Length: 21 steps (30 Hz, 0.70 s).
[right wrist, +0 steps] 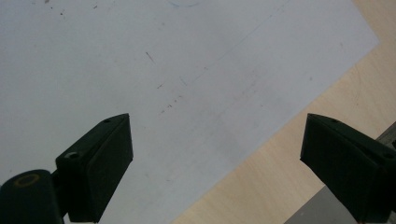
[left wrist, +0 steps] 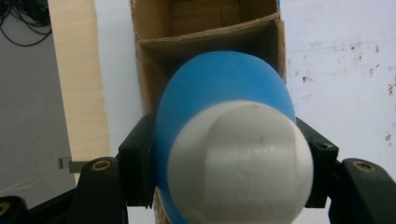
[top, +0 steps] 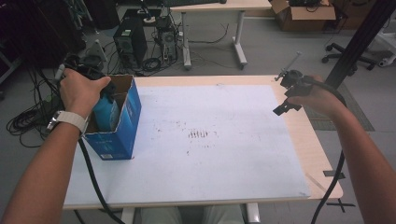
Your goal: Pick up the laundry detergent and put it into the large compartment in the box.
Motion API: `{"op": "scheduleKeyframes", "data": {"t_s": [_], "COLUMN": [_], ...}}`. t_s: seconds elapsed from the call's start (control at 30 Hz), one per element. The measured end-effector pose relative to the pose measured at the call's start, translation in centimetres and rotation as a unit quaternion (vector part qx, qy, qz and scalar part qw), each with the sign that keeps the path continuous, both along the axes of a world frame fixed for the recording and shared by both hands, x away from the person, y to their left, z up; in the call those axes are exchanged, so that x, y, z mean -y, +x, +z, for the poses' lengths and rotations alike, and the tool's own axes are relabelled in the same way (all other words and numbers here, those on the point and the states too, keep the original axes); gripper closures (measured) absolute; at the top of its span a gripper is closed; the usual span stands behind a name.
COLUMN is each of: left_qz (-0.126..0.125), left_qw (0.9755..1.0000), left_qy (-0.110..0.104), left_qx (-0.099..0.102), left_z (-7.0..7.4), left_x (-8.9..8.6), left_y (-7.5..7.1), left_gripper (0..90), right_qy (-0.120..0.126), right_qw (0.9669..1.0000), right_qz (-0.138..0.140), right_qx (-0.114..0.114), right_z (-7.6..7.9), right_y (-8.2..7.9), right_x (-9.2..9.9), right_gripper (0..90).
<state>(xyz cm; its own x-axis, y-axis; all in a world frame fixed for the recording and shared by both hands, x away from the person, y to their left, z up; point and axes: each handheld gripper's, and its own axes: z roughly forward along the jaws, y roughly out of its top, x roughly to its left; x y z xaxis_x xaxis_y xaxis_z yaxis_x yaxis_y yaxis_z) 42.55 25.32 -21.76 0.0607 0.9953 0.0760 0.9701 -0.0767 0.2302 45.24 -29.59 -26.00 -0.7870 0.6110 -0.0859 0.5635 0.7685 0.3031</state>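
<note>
A blue bottle (left wrist: 219,88) with a white cap (left wrist: 240,161) is clamped between the jaws of my left gripper (left wrist: 229,163), above an open blue cardboard box (top: 122,122) at the table's left edge. In the high view the bottle (top: 106,112) hangs partly inside the box under my left hand (top: 81,91). Cardboard dividers (left wrist: 205,35) split the box into compartments. My right gripper (right wrist: 217,158) stands open with nothing between its jaws, hovering over the white sheet near the table's right edge, where the high view shows the right gripper (top: 286,106) too.
A white stained sheet (top: 210,135) covers most of the wooden table (top: 317,154). Cables trail from both grippers off the front edge. Beyond the table stand computer towers (top: 130,42), another desk (top: 215,7), cardboard boxes and an office chair.
</note>
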Motion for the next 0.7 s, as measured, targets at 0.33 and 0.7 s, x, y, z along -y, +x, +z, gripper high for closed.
{"op": "scheduleKeyframes", "data": {"t_s": [0.33,0.7], "left_qz": [-0.001,-0.005], "left_qw": [1.0,0.9999], "left_qy": [0.004,0.001], "left_qx": [0.001,-0.01], "left_z": [-2.7,-4.4], "left_x": [-0.1,0.2], "left_y": [0.0,0.2], "left_gripper": [37.4,37.4], "right_qy": [-0.003,-0.002], "right_qw": [1.0,1.0], "right_qz": [0.0,0.001], "right_qx": [-0.002,-0.004], "right_z": [-0.3,-0.4], "right_y": [0.1,0.1], "right_x": [0.0,0.0], "right_gripper": [9.4,9.4]}}
